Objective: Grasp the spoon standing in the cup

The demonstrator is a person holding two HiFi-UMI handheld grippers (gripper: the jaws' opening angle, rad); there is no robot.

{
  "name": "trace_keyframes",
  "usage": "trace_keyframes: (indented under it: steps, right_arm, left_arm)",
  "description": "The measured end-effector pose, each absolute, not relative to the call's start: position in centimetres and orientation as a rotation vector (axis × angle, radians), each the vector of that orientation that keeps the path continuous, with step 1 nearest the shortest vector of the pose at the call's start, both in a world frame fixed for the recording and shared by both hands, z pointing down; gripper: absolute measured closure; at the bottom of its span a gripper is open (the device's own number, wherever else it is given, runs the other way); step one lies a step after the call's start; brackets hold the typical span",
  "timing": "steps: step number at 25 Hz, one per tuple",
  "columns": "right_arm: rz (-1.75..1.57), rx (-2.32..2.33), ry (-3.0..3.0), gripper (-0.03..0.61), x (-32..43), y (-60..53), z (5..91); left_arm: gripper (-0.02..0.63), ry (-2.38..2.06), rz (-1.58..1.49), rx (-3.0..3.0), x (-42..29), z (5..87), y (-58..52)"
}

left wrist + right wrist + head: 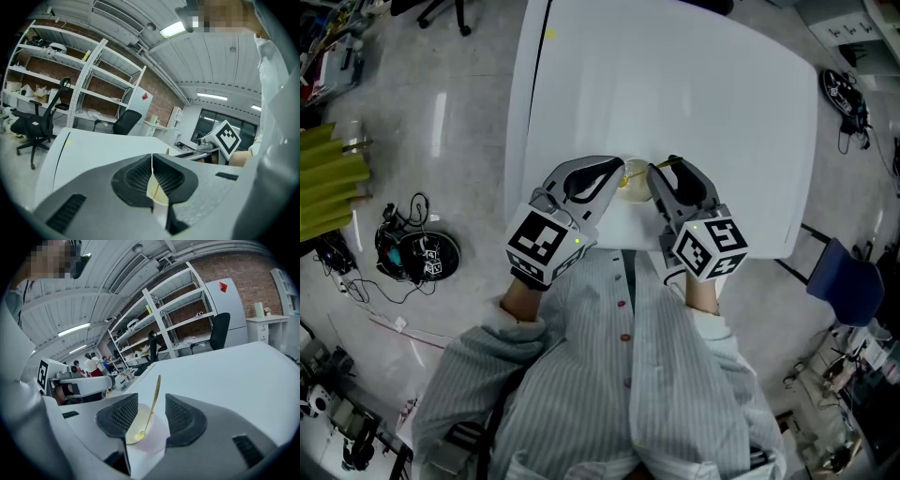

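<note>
Fingers (pixel 592 178) of the left gripper (pixel 619 169) and of the right gripper (pixel 656 173) come at the cup (pixel 634 180) from either side in the head view, near the front edge of the white worktop (pixel 694 84). In the left gripper view, that gripper's fingers (pixel 140 176) meet at their tips with nothing clamped, and the cup (pixel 158 199) shows low behind them. In the right gripper view, the fingers (pixel 123 414) stand wide apart, with the gold spoon (pixel 153 397) leaning in the cup (pixel 151 440) between them and touching neither pad.
</note>
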State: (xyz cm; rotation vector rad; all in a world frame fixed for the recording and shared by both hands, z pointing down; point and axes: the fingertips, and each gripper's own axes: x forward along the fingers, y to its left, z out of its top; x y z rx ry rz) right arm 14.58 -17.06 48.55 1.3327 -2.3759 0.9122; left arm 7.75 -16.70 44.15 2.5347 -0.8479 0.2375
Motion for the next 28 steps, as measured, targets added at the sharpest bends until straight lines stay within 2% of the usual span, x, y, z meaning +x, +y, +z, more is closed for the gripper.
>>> trace_keyframes:
  steps: [11, 19, 28]
  right_arm:
    - [0.899, 1.336, -2.375, 0.419, 14.25, -16.89, 49.22]
    - [0.858, 1.346, -2.359, 0.501, 14.13, -16.96, 49.15]
    - [0.836, 1.329, -2.359, 0.548, 14.35, -16.87, 48.96]
  left_arm:
    - [0.6, -0.835, 0.255, 2.521, 7.88, 45.09, -16.77]
    - [0.6, -0.843, 0.246, 2.516, 7.34, 45.07, -16.68]
    - [0.6, -0.843, 0.245, 2.515, 7.57, 44.97, -16.53]
